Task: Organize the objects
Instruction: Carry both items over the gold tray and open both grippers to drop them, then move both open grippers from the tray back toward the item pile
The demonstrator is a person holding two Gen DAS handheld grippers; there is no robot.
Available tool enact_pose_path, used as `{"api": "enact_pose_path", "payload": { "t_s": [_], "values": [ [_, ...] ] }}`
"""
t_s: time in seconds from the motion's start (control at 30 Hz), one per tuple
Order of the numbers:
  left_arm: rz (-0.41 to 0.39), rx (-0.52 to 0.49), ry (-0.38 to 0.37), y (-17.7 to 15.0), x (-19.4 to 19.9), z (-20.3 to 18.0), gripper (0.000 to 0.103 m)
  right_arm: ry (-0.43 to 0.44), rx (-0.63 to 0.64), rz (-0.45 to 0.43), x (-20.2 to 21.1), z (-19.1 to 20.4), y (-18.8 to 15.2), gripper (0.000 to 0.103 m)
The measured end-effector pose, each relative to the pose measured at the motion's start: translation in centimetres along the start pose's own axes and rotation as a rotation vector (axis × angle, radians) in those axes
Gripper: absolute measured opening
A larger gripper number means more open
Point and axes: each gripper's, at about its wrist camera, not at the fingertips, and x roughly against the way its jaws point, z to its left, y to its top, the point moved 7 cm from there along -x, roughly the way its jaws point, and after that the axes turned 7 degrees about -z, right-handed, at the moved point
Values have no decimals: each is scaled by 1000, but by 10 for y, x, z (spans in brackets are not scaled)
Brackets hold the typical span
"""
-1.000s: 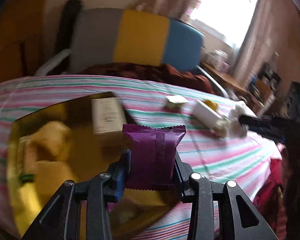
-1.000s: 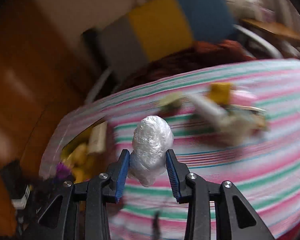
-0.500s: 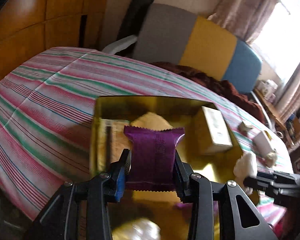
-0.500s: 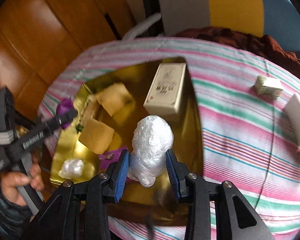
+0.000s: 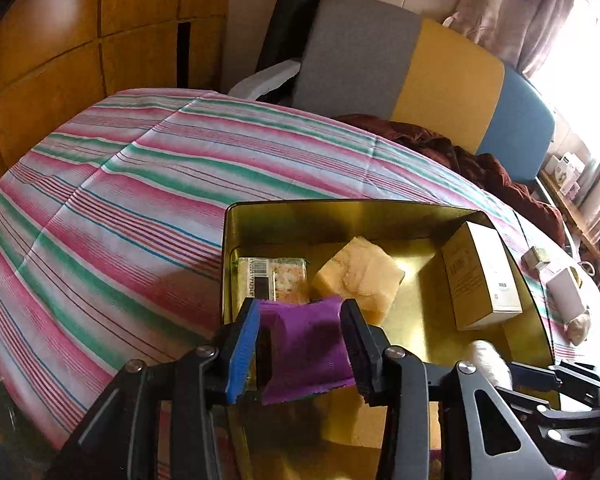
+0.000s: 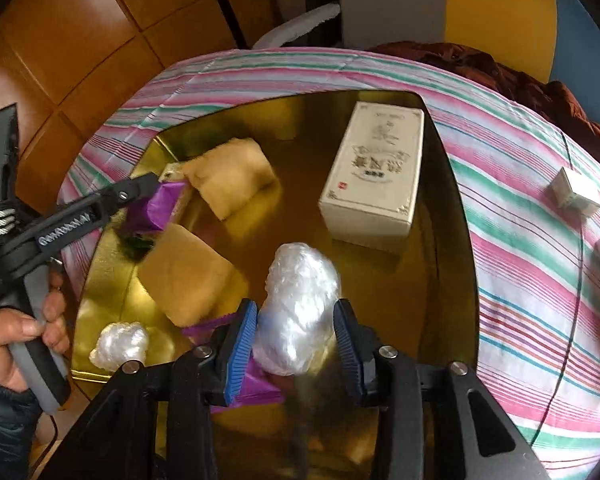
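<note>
My left gripper (image 5: 300, 306) hangs over the near left corner of the gold tin (image 5: 340, 206). Its jaws are opening and the purple snack packet (image 5: 306, 344) sags loose between them. In the right wrist view the same gripper (image 6: 152, 192) and packet (image 6: 156, 208) show at the tin's left side. My right gripper (image 6: 296, 306) is over the tin's near edge (image 6: 452, 200). Its jaws are opening too, but the pads still touch the white plastic-wrapped bundle (image 6: 300, 280).
In the tin lie a beige box (image 6: 376, 176), two yellow blocks (image 6: 228, 176) (image 6: 188, 272), a barcoded packet (image 5: 272, 280), a second white bundle (image 6: 120, 344) and another purple packet (image 6: 256, 384). A small box (image 6: 574, 192) and a white tube (image 5: 566, 296) lie on the striped cloth.
Both grippers swung from the right of the table to above the tin and tipped downward. The purple packet has slumped lower between the left fingers. The white bundle sits slightly lower.
</note>
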Motion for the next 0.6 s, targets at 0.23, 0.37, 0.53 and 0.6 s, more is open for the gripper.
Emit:
{"api": "enact_pose_path", "payload": {
  "t_s": [0.23,0.37,0.53,0.6],
  "values": [
    [-69,-26,19,1,26,-7,62,12,-14,-63,21,6,4,46],
    [-142,-46,21,3,53,-18,69,-27,10,-109,40,8,2,48],
    [-192,-78,14,0,78,-33,74,-79,41,-145,47,15,2,48],
    [-202,-97,13,-2,85,-40,76,-100,62,-165,53,17,0,48]
  ]
}}
